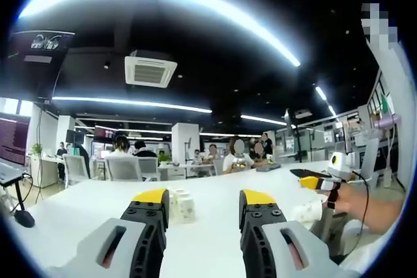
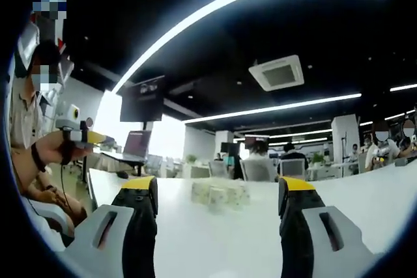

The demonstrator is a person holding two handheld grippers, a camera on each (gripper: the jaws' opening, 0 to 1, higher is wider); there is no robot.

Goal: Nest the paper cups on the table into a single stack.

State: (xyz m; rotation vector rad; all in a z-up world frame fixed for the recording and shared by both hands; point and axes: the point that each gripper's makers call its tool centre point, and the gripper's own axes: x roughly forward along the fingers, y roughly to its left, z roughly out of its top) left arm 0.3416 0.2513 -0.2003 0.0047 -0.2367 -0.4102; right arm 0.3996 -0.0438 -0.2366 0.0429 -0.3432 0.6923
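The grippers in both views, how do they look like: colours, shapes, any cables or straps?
The left gripper and right gripper each have two blocky jaws: grey bodies with a dark slot, ribbed black inner faces and yellow tips. In the left gripper view, the right gripper shows its yellow tip, a black strap across the hand and a thin black cable.

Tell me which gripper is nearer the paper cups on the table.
Right, probably. The right gripper has the paper cups centred beyond its open fingers, looming larger; the left gripper sees them smaller, beside one finger.
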